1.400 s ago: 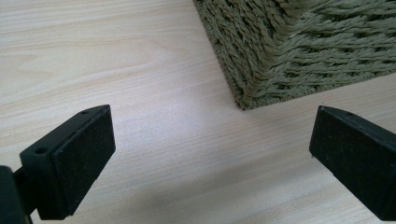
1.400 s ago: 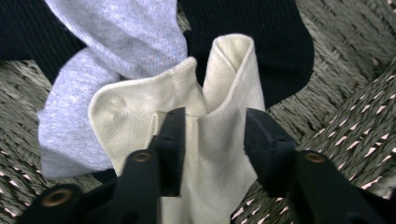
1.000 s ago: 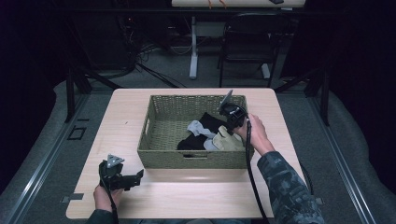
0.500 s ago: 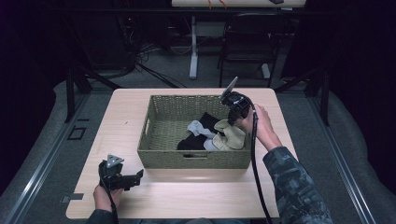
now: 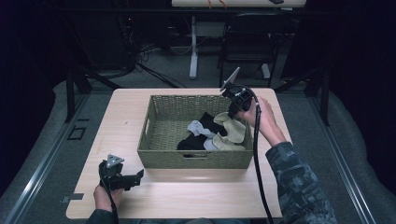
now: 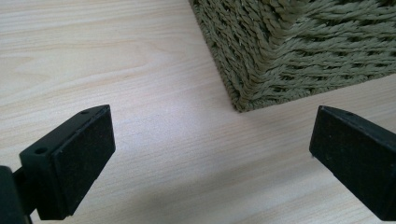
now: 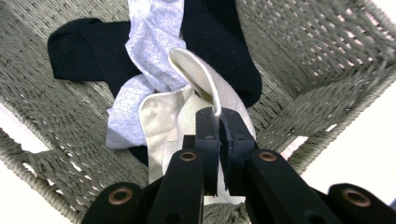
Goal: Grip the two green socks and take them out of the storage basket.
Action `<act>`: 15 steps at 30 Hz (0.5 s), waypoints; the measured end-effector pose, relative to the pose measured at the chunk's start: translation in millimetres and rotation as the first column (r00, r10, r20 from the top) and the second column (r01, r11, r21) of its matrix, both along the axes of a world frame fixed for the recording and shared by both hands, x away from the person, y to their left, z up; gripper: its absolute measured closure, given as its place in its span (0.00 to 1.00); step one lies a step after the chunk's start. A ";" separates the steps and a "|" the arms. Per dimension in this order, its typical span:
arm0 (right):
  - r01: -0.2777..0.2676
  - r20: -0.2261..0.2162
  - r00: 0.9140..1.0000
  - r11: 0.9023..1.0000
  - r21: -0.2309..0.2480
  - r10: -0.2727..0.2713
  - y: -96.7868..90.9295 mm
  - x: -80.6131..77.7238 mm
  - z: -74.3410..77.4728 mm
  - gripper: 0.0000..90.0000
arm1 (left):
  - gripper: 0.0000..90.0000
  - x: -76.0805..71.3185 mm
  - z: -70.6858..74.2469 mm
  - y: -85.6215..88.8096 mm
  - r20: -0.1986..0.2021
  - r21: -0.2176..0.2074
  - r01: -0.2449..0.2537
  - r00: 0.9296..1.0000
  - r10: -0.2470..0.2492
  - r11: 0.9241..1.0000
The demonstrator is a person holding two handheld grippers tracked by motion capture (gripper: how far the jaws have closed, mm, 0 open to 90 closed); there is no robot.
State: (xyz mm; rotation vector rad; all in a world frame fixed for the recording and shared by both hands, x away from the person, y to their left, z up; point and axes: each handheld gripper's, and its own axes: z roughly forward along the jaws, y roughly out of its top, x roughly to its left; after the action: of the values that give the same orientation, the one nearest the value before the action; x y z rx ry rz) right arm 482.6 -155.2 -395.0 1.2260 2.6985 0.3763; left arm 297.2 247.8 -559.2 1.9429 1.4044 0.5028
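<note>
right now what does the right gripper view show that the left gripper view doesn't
Right gripper view: the right gripper shut on a cream sock, with a grey sock and a black sock lying inside the basket. Left gripper view: the left gripper open over bare table, beside the basket's outer corner. Both: the woven basket.

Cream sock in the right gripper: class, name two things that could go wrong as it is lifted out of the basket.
1. The right gripper pinches only a thin edge of the cream sock, so the sock may slip free.
2. The grey sock lies draped against the cream one and might be dragged up with it, over the wall of the basket. The left gripper rests open on the table, too far off to help.
</note>
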 end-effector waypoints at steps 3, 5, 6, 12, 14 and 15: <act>-0.003 0.007 1.000 1.000 0.008 0.003 -0.3 -0.8 8.0 0.97 | 0.00 0.0 -0.2 -0.9 -0.001 0.003 0.002 1.000 -0.002 1.000; -0.004 0.012 1.000 1.000 0.013 0.004 -0.1 -2.1 15.5 0.97 | 0.00 -0.3 0.3 -1.1 -0.006 0.007 0.006 1.000 -0.006 1.000; -0.005 0.019 1.000 1.000 0.012 0.005 0.0 -2.6 18.7 0.97 | 0.00 -0.5 0.4 -1.0 -0.003 0.006 0.004 1.000 -0.004 1.000; -0.004 0.045 0.999 1.000 0.029 0.003 -0.4 -2.9 35.6 0.97 | 0.00 0.0 -0.3 -0.1 -0.004 -0.001 0.001 1.000 -0.001 1.000; -0.004 0.051 0.999 0.999 0.032 0.002 -0.1 -2.9 40.3 0.97 | 0.00 0.1 -0.4 -0.3 -0.004 0.000 0.002 1.000 -0.002 1.000; -0.006 0.061 0.998 0.999 0.034 0.004 0.0 -3.5 45.1 0.97 | 0.00 0.1 -0.4 -0.3 -0.004 0.001 0.003 1.000 -0.003 1.000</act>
State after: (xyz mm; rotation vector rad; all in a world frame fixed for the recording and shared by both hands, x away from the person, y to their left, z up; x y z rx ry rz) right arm 479.1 -155.2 -349.9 1.1964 2.6544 0.4546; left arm 297.4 247.4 -559.7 1.9477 1.4035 0.4989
